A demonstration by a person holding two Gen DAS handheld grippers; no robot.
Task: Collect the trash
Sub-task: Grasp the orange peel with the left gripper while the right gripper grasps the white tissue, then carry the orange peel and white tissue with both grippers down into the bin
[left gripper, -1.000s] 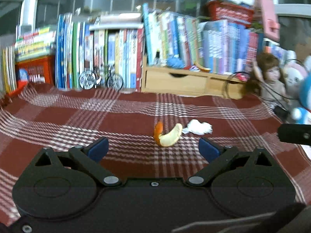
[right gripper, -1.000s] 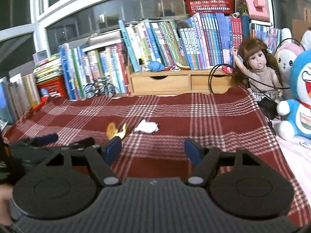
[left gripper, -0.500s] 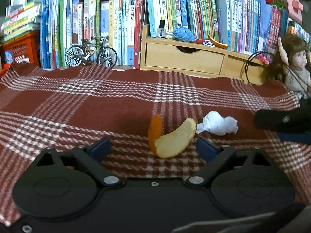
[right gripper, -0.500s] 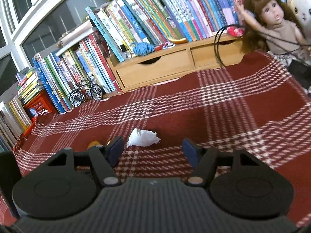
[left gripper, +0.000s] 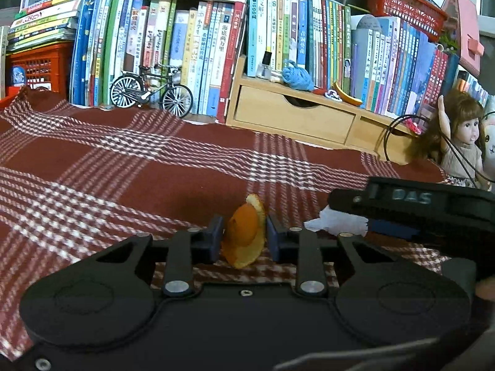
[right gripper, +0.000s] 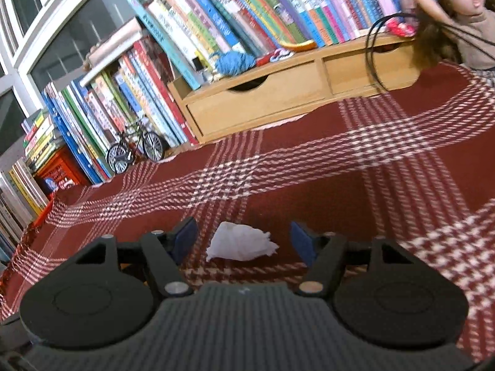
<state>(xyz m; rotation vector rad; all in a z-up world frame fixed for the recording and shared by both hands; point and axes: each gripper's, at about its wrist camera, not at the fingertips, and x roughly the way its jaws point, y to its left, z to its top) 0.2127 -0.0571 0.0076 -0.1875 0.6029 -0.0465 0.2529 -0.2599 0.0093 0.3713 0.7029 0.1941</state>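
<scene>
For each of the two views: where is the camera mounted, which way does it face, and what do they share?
Left wrist: on the left gripper, looking across the plaid cloth at the bookshelf; its pads clamp the orange peel, right gripper alongside.
Right wrist: on the right gripper, tilted, open around the crumpled tissue.
Shared: tissue, toy bicycle, doll.

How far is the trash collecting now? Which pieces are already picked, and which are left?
Nothing looks collected yet. The left gripper has just been closing and now pinches the orange peel, which is still at the cloth. The right gripper is open around the tissue, not touching it. Both must still be lifted and thrown away; no bin is visible.
</scene>
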